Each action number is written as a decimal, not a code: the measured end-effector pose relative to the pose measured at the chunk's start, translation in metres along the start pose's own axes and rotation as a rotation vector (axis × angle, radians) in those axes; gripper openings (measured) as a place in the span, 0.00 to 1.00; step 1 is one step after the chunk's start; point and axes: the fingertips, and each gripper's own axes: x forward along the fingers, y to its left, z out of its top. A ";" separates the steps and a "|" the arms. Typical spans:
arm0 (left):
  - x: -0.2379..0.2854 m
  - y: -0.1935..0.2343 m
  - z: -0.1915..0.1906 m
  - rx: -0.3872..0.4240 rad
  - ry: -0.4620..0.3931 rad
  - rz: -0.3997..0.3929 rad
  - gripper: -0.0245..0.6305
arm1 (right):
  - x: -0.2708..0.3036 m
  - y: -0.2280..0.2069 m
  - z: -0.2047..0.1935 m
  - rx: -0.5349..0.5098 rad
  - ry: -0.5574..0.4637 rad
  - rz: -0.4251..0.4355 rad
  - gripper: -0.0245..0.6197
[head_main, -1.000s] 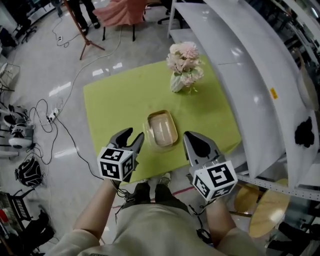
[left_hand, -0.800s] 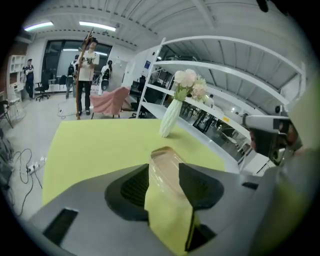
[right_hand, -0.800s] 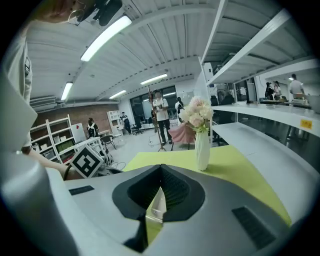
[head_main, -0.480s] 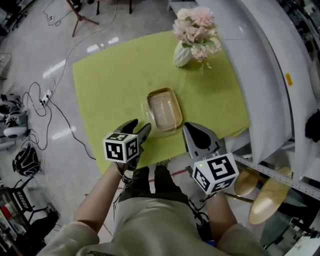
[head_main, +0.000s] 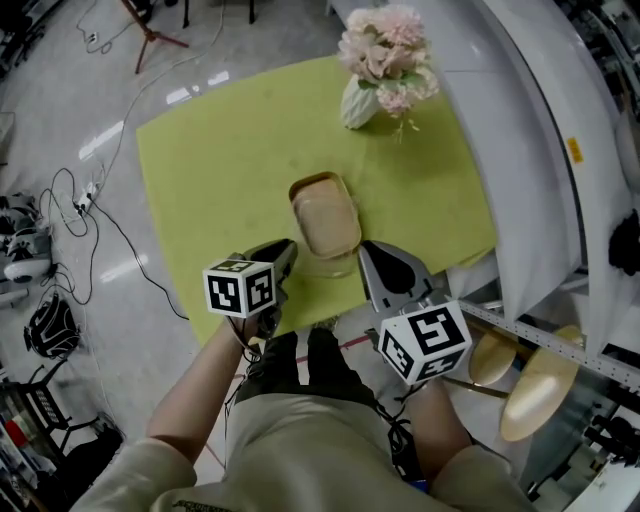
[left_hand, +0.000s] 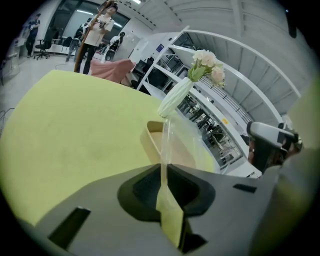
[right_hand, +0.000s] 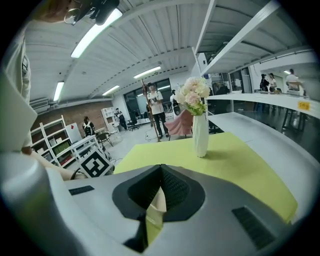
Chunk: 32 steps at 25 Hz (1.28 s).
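Note:
A clear container (head_main: 325, 218) with a tan inside lies in the middle of the green table (head_main: 210, 170). My left gripper (head_main: 288, 248) is at its near left corner, jaws drawn together on the thin clear edge (left_hand: 165, 142) that runs into the left gripper (left_hand: 163, 170). My right gripper (head_main: 376, 252) is just off the container's near right corner, shut with nothing in it. The right gripper (right_hand: 160, 176) shows only a sliver of tan and green through its jaws. A white vase of pink flowers (head_main: 362, 100) stands at the table's far edge.
A white curved shelf unit (head_main: 520, 150) runs along the table's right side. Round wooden stools (head_main: 530, 395) sit below it. Cables (head_main: 90, 200) trail over the floor on the left. People (left_hand: 102, 25) stand far behind the table.
The left gripper's jaws have closed from a wide gap onto the container's clear edge. Both grippers have moved forward, closer to the container.

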 end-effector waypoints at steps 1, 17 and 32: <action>-0.002 -0.001 0.002 -0.004 -0.008 -0.006 0.10 | -0.001 0.000 0.001 0.000 -0.003 -0.002 0.05; -0.115 -0.071 0.144 0.107 -0.354 -0.062 0.09 | -0.067 0.003 0.091 -0.064 -0.207 -0.059 0.05; -0.272 -0.176 0.228 0.347 -0.662 -0.074 0.10 | -0.165 0.043 0.194 -0.203 -0.510 -0.086 0.05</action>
